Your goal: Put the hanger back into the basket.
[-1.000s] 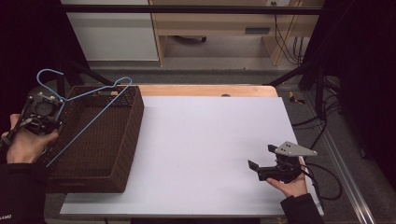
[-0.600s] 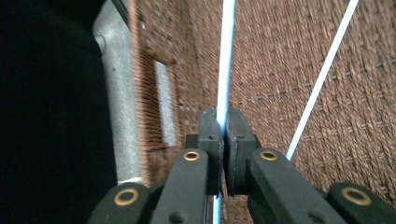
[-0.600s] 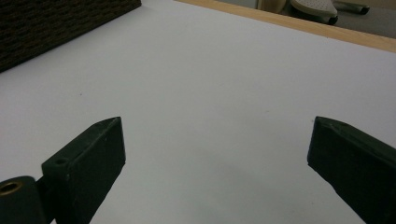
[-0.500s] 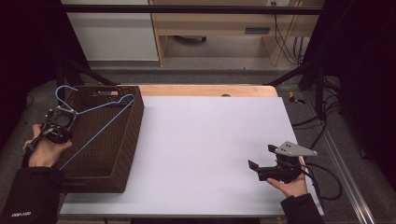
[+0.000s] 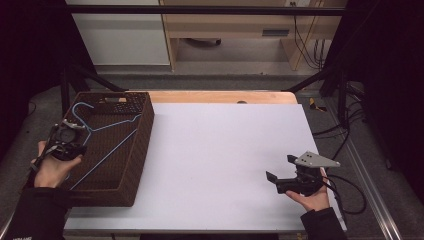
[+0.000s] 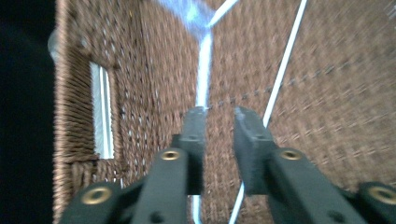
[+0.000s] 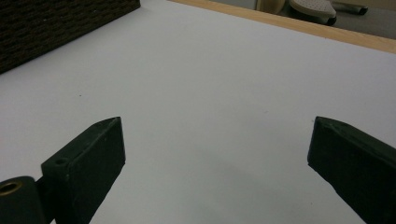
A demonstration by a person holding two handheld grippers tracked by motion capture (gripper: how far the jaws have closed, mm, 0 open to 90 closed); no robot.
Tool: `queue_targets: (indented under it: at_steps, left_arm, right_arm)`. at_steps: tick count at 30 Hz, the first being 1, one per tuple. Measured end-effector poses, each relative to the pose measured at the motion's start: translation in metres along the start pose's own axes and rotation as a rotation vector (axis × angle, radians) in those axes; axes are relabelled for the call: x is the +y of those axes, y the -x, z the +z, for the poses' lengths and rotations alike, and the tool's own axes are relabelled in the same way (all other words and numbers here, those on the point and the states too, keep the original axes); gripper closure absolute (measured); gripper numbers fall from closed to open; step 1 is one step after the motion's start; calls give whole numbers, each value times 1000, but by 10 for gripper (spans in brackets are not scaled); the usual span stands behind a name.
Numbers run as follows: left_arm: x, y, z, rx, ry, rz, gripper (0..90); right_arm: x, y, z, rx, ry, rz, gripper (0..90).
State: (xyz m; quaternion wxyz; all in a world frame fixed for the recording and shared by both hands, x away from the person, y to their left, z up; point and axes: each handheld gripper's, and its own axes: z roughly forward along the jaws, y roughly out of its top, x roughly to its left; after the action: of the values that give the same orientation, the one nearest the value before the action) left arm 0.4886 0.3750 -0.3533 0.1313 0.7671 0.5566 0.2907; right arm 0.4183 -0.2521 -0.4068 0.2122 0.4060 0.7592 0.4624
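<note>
Dark woven wicker basket (image 5: 131, 165) at table's left, thin blue wire hanger (image 5: 107, 125) lying inside, left gripper (image 6: 219, 122) narrowly parted beside the wire, grip uncertain, right gripper (image 5: 280, 173) wide open, empty, on smooth white tabletop (image 5: 220, 150)

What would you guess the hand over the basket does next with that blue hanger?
Probably draw the left gripper up and away. Its jaws stand slightly apart with the blue hanger wire running beside them, not pinched, and the hanger seems to lie inside the brown wicker basket. The right gripper rests open over the white table.
</note>
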Motion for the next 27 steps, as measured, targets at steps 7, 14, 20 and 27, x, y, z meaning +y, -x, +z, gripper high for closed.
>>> queue_targets:
  at_steps: [7, 14, 20, 27]
  left_arm:
    - [-11, 14, -40, -161, 284, -68, 523]
    - [-24, 50, -59, -354, 539, -83, 374]
    - [-30, 84, -68, -438, 644, -21, 266]
    - [-32, 120, -68, -541, 679, 35, 146]
  right_arm:
    - [1, 1, -2, -1, 15, 7, 44]
    - [1, 1, -2, 1, 37, 6, 42]
    - [1, 1, -4, 1, 47, 8, 41]
    - [0, 0, -5, 7, 55, 3, 39]
